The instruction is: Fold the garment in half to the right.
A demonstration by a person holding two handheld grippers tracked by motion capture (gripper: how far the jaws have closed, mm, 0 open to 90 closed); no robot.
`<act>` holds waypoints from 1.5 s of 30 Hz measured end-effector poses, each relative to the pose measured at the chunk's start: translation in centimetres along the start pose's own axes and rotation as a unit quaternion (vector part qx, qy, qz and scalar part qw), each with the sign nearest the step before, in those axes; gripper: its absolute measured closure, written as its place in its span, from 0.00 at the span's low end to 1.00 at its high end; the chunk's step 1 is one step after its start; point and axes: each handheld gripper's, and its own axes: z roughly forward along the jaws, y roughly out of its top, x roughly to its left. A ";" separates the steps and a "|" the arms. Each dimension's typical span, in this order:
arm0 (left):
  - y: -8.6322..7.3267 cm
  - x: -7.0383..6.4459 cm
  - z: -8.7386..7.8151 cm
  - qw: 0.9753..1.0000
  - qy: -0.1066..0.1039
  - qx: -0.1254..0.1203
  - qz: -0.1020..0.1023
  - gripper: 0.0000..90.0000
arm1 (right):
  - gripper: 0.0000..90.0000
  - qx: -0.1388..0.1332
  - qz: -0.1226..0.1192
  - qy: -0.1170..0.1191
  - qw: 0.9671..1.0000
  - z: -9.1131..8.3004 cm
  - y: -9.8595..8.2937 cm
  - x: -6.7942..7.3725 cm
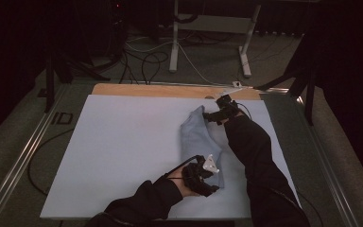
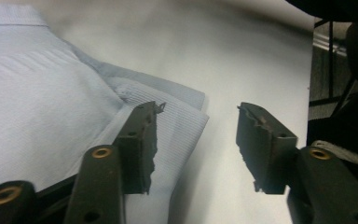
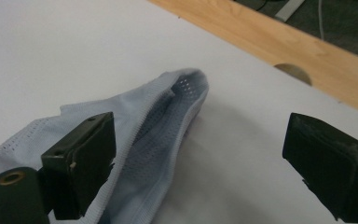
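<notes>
- I see the bench (image 1: 123, 142) under a white sheet, with a wood strip (image 1: 170, 90) bare along its far edge.
- A pale blue garment (image 1: 196, 137) lies folded long and narrow, right of the sheet's middle, running from near to far.
- My left gripper (image 1: 207, 176) sits at the garment's near end, jaws spread, one jaw over a ribbed corner (image 2: 182, 116).
- My right gripper (image 1: 216, 115) is at the far end, jaws wide apart, holding nothing; the mesh tip (image 3: 186, 86) lies between them.
</notes>
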 end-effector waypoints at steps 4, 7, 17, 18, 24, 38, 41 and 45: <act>-0.4 0.3 -0.9 1.000 0.001 -0.010 -0.005 0.44 | 0.11 -0.012 0.001 0.007 1.000 -0.8 0.2 0.2; -1.1 1.0 -2.1 0.999 0.007 -0.024 -0.023 0.37 | 0.11 -0.014 -0.004 0.028 1.000 -0.9 0.3 1.0; -3.9 2.9 -5.0 0.996 0.030 -0.073 -0.043 0.09 | 0.10 -0.010 0.003 0.039 0.999 0.8 0.6 1.8; -3.9 2.9 -5.0 0.996 0.030 -0.073 -0.043 0.04 | 0.10 -0.010 0.010 0.042 0.999 1.0 0.6 1.8; -5.9 4.1 -6.7 0.991 0.058 -0.104 -0.056 0.01 | 0.11 0.009 0.024 0.045 0.999 2.5 0.2 1.3; -10.6 5.7 -8.5 0.993 0.067 -0.082 -0.061 0.01 | 0.43 0.053 0.029 0.073 0.995 4.4 -1.2 1.1; -11.7 6.0 -9.1 0.992 0.073 -0.082 -0.067 0.01 | 0.53 0.060 0.018 0.068 0.996 4.3 -1.2 1.3; -13.1 6.2 -9.9 0.990 0.087 -0.082 -0.075 0.01 | 0.76 0.076 -0.005 0.062 0.995 4.3 -1.2 1.7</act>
